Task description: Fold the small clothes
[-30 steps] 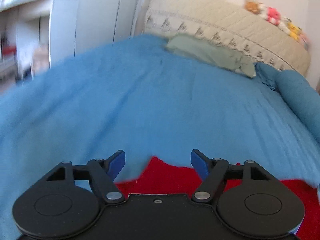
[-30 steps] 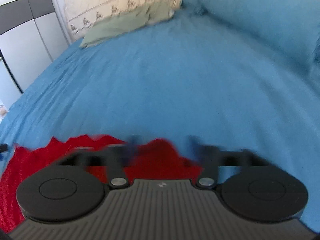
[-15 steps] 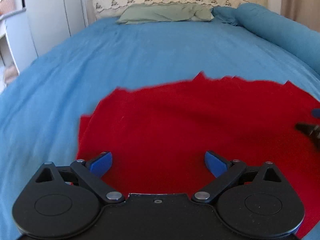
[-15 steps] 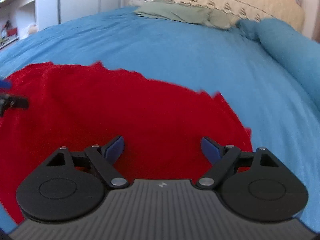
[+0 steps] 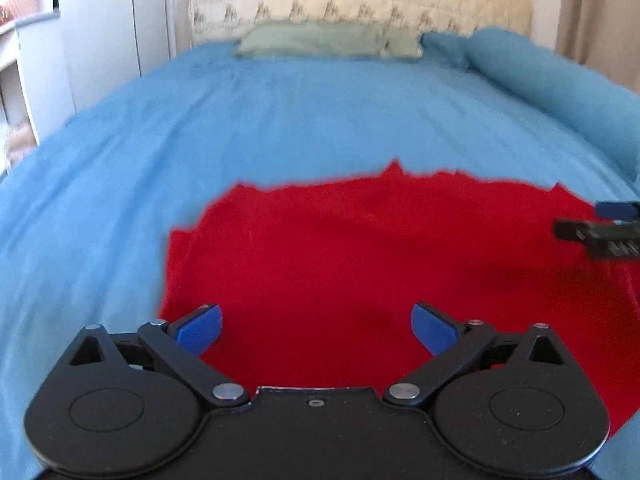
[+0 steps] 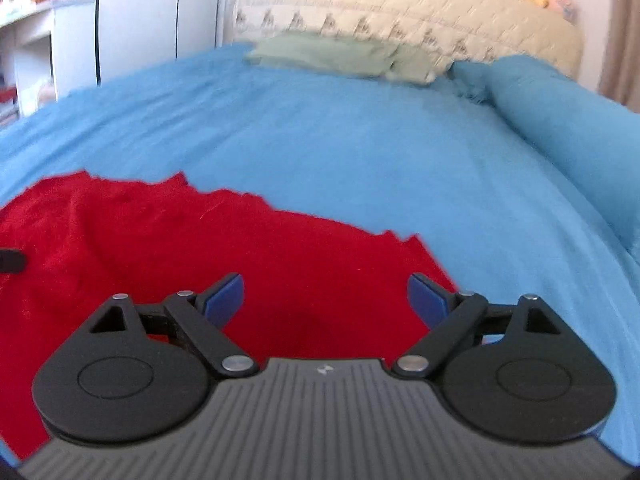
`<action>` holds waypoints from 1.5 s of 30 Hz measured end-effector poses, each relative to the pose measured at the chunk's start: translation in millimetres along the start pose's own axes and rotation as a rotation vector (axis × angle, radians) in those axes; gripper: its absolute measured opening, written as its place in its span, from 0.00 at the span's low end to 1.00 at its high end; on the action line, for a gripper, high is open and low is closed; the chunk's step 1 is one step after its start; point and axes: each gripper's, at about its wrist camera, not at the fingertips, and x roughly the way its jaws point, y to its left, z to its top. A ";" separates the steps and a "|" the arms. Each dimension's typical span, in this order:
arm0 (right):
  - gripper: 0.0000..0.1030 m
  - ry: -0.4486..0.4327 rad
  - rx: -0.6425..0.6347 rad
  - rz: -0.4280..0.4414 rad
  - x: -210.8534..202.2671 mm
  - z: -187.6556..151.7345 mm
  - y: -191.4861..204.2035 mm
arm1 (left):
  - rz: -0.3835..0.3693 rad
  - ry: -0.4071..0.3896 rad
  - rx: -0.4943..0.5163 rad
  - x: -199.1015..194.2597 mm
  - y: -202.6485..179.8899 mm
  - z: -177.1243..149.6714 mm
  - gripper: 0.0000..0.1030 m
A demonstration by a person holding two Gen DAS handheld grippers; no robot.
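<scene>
A red garment (image 5: 360, 264) lies spread flat on the blue bedspread (image 5: 280, 112); it also shows in the right wrist view (image 6: 200, 264). My left gripper (image 5: 316, 326) is open and empty, hovering over the garment's left part. My right gripper (image 6: 325, 296) is open and empty over the garment's right part, near its right edge. The right gripper's tip shows at the right edge of the left wrist view (image 5: 600, 230). The left gripper's tip shows at the left edge of the right wrist view (image 6: 10, 261).
A folded green cloth (image 5: 328, 42) lies at the head of the bed against a cream quilted headboard (image 5: 360, 4). A blue bolster (image 6: 568, 120) runs along the right side. White cupboards (image 5: 112, 40) stand to the left.
Both grippers pulled back and tilted down, so the red garment came fully into view. In the last half second the views shifted only slightly. Both stayed open.
</scene>
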 end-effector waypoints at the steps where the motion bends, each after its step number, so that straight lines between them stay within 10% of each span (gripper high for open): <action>1: 0.99 0.025 0.011 -0.008 11.3 2.4 3.0 | 0.008 0.011 0.003 2.9 -0.8 -2.8 1.00; 10: 1.00 0.113 0.110 -0.107 75.8 18.5 -4.5 | -0.002 0.014 0.019 -3.1 7.3 -6.8 1.00; 17: 1.00 0.011 0.063 -0.075 -15.3 3.8 -9.2 | 0.031 -0.073 0.011 -43.2 7.5 -14.1 1.00; 22: 1.00 0.053 0.087 -0.009 -80.8 -41.3 -13.9 | 0.081 0.005 -0.029 -46.0 21.4 -42.6 1.00; 32: 1.00 0.121 0.114 -0.038 -100.1 -71.7 -11.4 | 0.063 0.003 -0.167 -72.8 29.9 -43.5 0.97; 36: 1.00 0.078 0.205 -0.035 -150.7 -65.8 -18.8 | -0.007 -0.094 -0.167 -97.9 -0.4 -19.4 1.00; 45: 1.00 0.160 0.580 -0.059 -155.5 -115.1 -35.9 | -0.083 0.012 -0.136 -24.9 -70.2 21.8 0.97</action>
